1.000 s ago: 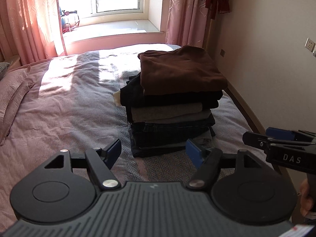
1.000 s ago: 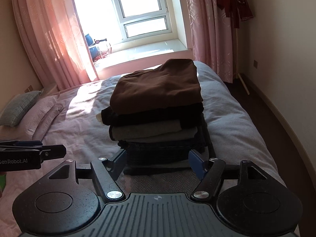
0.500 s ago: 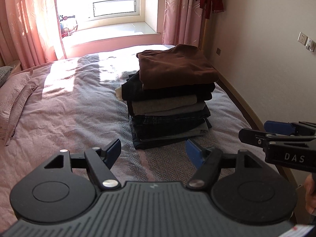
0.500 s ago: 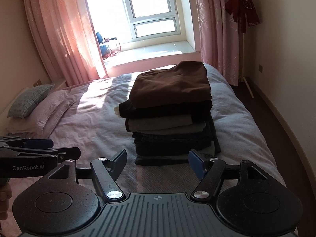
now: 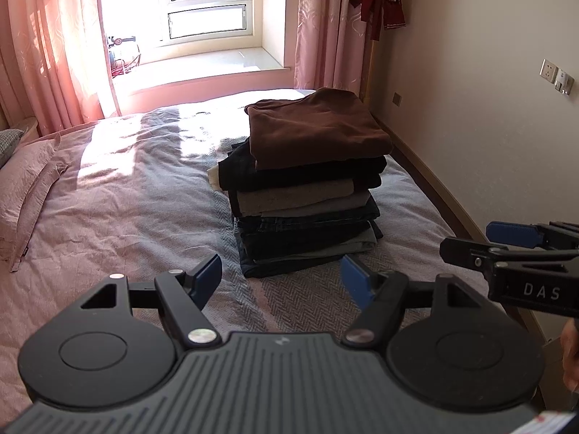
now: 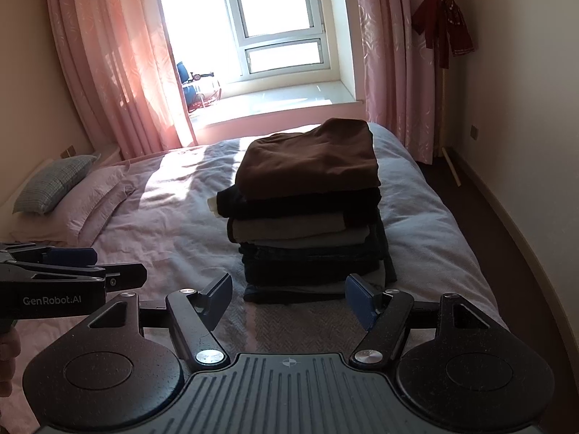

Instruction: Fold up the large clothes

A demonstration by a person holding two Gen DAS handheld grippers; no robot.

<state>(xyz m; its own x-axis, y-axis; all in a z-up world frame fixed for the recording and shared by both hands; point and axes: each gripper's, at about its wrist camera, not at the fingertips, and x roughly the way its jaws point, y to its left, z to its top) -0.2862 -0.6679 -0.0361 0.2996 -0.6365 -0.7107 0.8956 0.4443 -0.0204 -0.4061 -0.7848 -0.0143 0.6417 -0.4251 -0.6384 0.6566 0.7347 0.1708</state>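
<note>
A tall stack of folded clothes [image 5: 307, 195] [image 6: 307, 217] stands on the bed [image 5: 126, 199] [image 6: 173, 224], with a brown garment [image 5: 315, 130] [image 6: 311, 159] on top and dark and grey pieces below. My left gripper [image 5: 282, 278] hangs open over the bedspread, short of the stack, nothing between its blue pads. My right gripper [image 6: 289, 298] is open too, level with the stack's foot and apart from it. Each gripper shows at the edge of the other's view: the right gripper [image 5: 470, 242] and the left gripper [image 6: 112, 266].
Pink pillows [image 5: 25, 173] and a checked cushion [image 6: 54, 184] lie at the bed's left. Pink curtains [image 6: 119, 72] flank the sunlit window [image 6: 275, 25] and sill. A red garment [image 6: 445, 25] hangs on a stand by the right wall. Dark floor [image 6: 506, 235] runs beside the bed.
Both grippers have drawn back and a little up from the stack, which now looks smaller and farther off. The jaws stayed open; the clothes did not move.
</note>
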